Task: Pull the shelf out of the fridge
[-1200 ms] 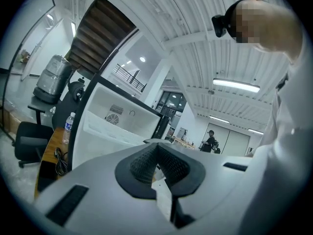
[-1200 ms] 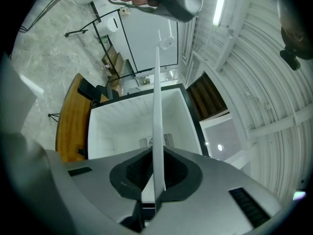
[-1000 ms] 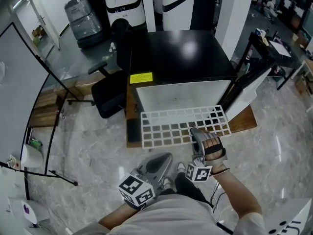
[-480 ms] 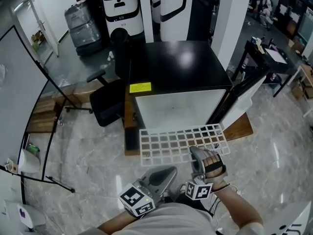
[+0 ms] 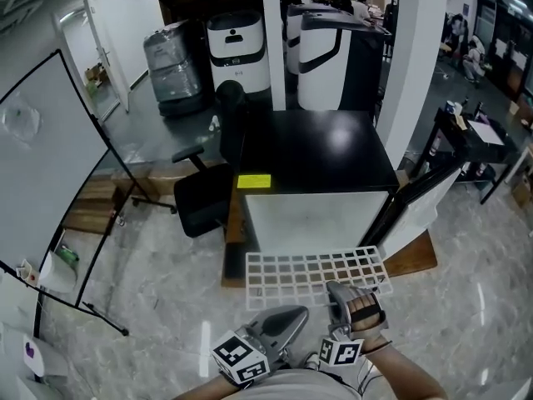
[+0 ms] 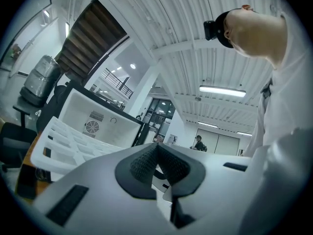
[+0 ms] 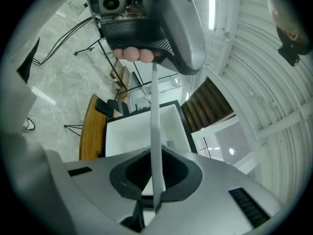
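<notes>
White grid shelf [image 5: 306, 275] hangs level just before the open fridge [image 5: 321, 217], right gripper [image 5: 340, 290] pinching its front rim off-centre, left gripper [image 5: 281, 325] closed and empty: the unsupported side may sag and slip.

Left gripper [image 5: 287, 317] level, jaws together and empty, right gripper [image 5: 340, 292] jaws clamped on shelf [image 5: 300, 270] edge

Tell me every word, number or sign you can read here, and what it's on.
Nothing here can be read.
Yellow sticker on the fridge top: print too small.
White machine behind the fridge: small dark mark, too blurred.
Marker cubes: black-and-white patterns, no words.
Shelf: no print.
</notes>
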The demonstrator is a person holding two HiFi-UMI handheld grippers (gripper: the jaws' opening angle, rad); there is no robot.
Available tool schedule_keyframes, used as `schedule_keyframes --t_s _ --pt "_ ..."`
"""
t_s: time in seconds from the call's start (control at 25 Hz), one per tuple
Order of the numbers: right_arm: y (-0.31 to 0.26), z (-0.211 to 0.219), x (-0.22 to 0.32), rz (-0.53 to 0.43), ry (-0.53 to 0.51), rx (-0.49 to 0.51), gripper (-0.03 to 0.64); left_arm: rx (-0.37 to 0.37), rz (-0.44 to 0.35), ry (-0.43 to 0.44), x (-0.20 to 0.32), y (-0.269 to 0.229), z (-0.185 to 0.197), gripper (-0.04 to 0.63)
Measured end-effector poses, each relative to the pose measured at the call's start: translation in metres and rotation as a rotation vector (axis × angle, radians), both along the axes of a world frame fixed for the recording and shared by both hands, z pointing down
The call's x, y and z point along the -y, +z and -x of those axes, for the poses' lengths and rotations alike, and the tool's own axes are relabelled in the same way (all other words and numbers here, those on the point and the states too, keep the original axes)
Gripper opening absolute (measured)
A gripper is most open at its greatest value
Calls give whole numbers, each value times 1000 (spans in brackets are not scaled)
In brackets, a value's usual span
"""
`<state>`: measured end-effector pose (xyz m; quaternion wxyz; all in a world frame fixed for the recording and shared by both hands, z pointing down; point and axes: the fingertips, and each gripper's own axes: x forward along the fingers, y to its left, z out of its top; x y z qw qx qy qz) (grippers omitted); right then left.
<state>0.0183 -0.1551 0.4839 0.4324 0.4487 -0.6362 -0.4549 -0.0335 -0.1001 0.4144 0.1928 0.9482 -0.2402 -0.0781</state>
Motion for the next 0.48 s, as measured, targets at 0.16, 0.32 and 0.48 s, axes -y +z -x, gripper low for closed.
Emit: schedule_keyframes --t_s 0.16,0.32,0.48 --pt "1 -8 -4 3 -28 5 41 -7 -16 -17 -2 -5 -15 6" --pt "1 -20 -11 12 -45 6 41 -11 -32 -14 -9 -9 -31 6" --pt "1 -32 -20 16 -56 -5 41 -11 -22 -30 -17 -11 -44 6"
